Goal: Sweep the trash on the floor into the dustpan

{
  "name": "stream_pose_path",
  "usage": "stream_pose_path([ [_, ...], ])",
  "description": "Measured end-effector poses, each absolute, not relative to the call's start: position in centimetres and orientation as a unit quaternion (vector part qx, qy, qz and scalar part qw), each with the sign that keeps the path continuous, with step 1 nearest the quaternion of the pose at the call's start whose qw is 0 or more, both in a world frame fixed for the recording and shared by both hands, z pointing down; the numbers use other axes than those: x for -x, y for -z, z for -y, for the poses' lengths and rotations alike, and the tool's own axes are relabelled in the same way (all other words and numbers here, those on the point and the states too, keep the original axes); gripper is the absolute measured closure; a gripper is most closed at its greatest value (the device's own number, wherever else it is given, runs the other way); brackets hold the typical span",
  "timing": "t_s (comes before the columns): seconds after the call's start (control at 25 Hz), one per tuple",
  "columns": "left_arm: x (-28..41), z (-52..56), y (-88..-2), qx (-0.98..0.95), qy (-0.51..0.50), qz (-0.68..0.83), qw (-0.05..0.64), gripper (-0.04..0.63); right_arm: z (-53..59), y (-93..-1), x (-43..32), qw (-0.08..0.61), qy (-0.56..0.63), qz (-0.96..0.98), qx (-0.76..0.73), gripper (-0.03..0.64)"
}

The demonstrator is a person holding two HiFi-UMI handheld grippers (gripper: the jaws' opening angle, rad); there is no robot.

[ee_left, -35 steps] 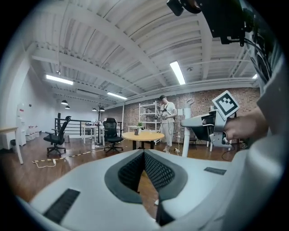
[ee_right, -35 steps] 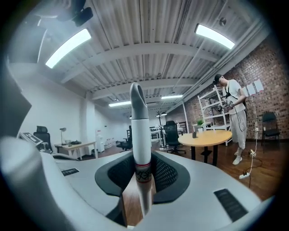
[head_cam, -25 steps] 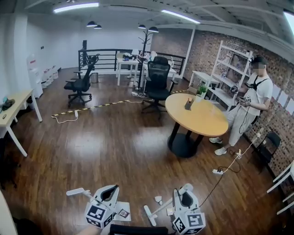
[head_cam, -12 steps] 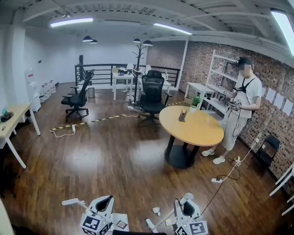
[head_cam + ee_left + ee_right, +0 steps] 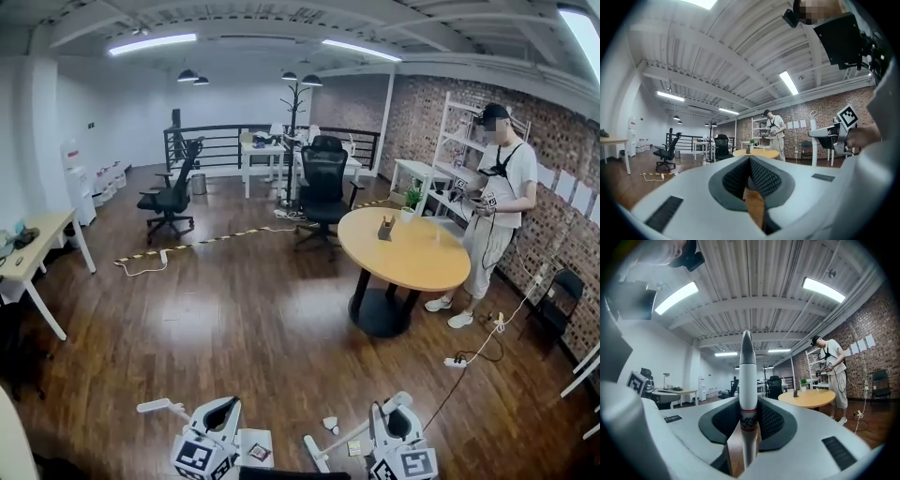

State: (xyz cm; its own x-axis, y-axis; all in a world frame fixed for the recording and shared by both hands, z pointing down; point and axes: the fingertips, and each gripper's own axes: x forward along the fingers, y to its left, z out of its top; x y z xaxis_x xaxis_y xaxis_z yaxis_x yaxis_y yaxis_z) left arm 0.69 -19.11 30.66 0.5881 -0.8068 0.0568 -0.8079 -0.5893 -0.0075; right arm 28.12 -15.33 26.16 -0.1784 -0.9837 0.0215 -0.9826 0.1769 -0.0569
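Grasping the white broom handle (image 5: 746, 376), the jaws of the right gripper (image 5: 748, 416) were clenched on it, and its grey tip stood up past them. The jaws of the left gripper (image 5: 750, 163) were clenched together at the tips; whether they held something could not be told. On the floor (image 5: 234, 319) the white dustpan (image 5: 253, 441) lay just beside the left gripper. Small trash pieces (image 5: 329, 424) lay between the dustpan and the right gripper, near the broom's head (image 5: 310, 451).

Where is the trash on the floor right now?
Head view, bottom centre: the trash scraps lie on the wood floor between the left gripper and the right gripper, beside the broom.
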Motion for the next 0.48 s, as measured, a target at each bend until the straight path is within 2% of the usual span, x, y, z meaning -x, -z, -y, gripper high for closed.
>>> stream_pose_path([
  [0.48, 1.5, 19.2, -31.0, -0.890, -0.029, 0.455, 0.016, 0.588, 15.8, -26.4, -25.8, 0.000, 0.021, -0.775, 0.632, 0.497],
])
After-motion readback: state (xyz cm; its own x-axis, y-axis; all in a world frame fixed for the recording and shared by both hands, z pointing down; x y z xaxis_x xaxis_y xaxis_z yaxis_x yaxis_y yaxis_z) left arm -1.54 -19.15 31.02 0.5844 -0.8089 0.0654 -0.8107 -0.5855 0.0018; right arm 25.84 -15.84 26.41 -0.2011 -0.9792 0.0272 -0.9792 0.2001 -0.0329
